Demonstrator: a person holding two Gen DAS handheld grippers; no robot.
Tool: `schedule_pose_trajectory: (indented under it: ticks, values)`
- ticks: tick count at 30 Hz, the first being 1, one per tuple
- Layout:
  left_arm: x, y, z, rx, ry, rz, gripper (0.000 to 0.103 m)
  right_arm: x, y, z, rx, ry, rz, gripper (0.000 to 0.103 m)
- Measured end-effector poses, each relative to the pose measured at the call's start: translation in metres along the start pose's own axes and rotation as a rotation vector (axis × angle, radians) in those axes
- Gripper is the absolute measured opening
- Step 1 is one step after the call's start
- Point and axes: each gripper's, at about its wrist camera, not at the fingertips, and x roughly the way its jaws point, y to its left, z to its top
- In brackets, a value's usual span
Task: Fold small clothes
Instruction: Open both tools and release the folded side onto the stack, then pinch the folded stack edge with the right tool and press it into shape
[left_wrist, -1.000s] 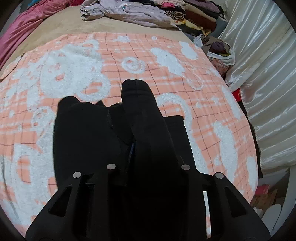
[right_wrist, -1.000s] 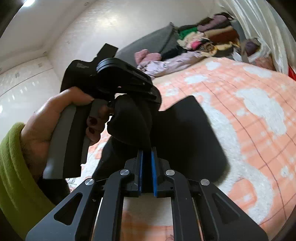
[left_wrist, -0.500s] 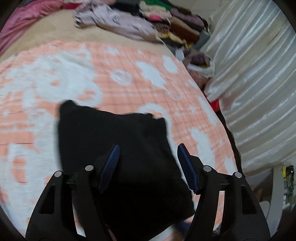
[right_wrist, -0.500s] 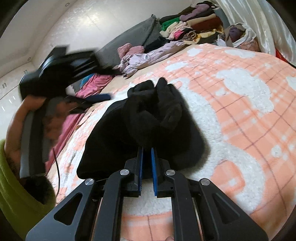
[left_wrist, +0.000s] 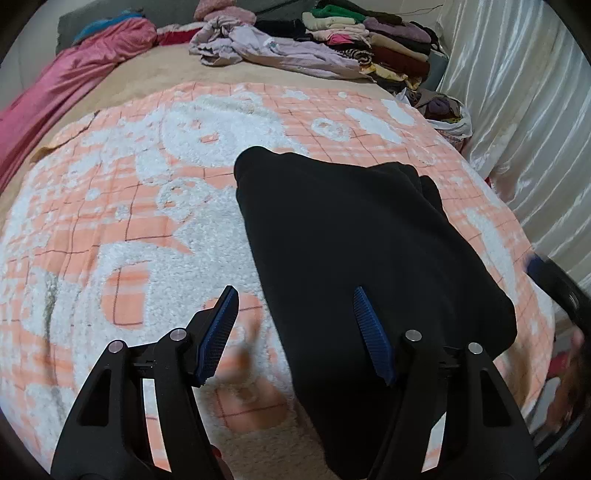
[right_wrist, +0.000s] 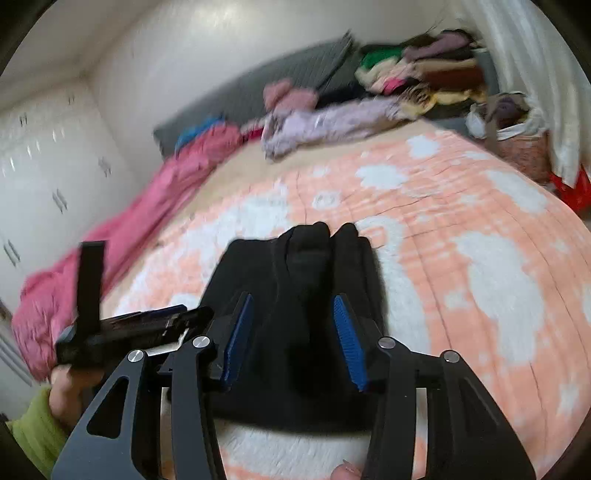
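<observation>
A small black garment (left_wrist: 362, 251) lies folded on the orange-and-white blanket (left_wrist: 155, 206). In the right wrist view the garment (right_wrist: 295, 280) lies just ahead of the fingers. My left gripper (left_wrist: 295, 310) is open and empty, hovering over the garment's near left edge. My right gripper (right_wrist: 293, 328) is open and empty, just above the garment's near end. The left gripper also shows in the right wrist view (right_wrist: 125, 325), held in a hand with a green sleeve.
A pile of loose lilac clothes (left_wrist: 273, 48) and a stack of folded clothes (left_wrist: 376, 44) lie at the far end of the bed. A pink cover (left_wrist: 66, 85) runs along the left. White curtains (left_wrist: 524, 110) and a bag (left_wrist: 447, 110) stand at the right.
Both grippers have let go of the black garment and opened. The garment has dropped flat on the blanket. Both grippers have pulled back from it.
</observation>
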Motion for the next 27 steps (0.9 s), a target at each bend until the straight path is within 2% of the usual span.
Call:
schedule_pose_trajectory:
  ticks: [3, 6, 7, 10, 11, 14, 15, 17, 20, 22, 25, 27]
  values:
    - [0.0, -0.004, -0.003, 0.007, -0.018, 0.005, 0.056, 0.041, -0.007, 0.018, 0.013, 0.113, 0.049, 0.047]
    - [0.001, -0.002, -0.004, -0.005, -0.022, -0.004, 0.056, 0.078, -0.013, 0.024, 0.027, 0.212, 0.013, 0.048]
    - [0.001, -0.001, -0.004, -0.008, -0.022, -0.008, 0.056, 0.09, -0.019, 0.022, 0.06, 0.241, 0.03, 0.048]
    - [0.001, -0.001, -0.004, -0.001, -0.025, -0.01, 0.056, 0.105, -0.04, 0.015, 0.213, 0.249, 0.11, 0.049]
    - [0.001, -0.002, -0.004, 0.002, -0.025, -0.009, 0.057, 0.105, -0.041, 0.015, 0.227, 0.238, 0.123, 0.046]
    - [0.001, -0.003, -0.004, 0.002, -0.024, -0.014, 0.057, 0.096, -0.037, 0.013, 0.211, 0.203, 0.173, 0.019]
    - [0.001, -0.004, -0.004, -0.002, -0.026, -0.018, 0.057, 0.092, -0.035, 0.016, 0.202, 0.18, 0.179, 0.016]
    - [-0.003, -0.008, -0.003, -0.003, -0.029, -0.037, 0.057, 0.075, -0.025, 0.021, 0.143, 0.122, 0.156, 0.014]
    - [-0.008, -0.018, -0.003, 0.009, -0.039, -0.066, 0.057, 0.051, -0.003, 0.028, -0.019, 0.055, 0.021, 0.014]
    - [-0.005, -0.025, -0.003, 0.019, -0.033, -0.069, 0.058, 0.051, 0.006, 0.028, -0.119, 0.045, -0.073, 0.014]
    - [0.007, -0.03, -0.005, 0.027, -0.009, -0.042, 0.058, 0.074, -0.005, 0.02, -0.133, 0.108, -0.128, 0.014]
    - [0.013, -0.028, -0.006, 0.01, 0.0, -0.056, 0.063, 0.091, -0.016, 0.011, -0.137, 0.146, -0.179, 0.016]
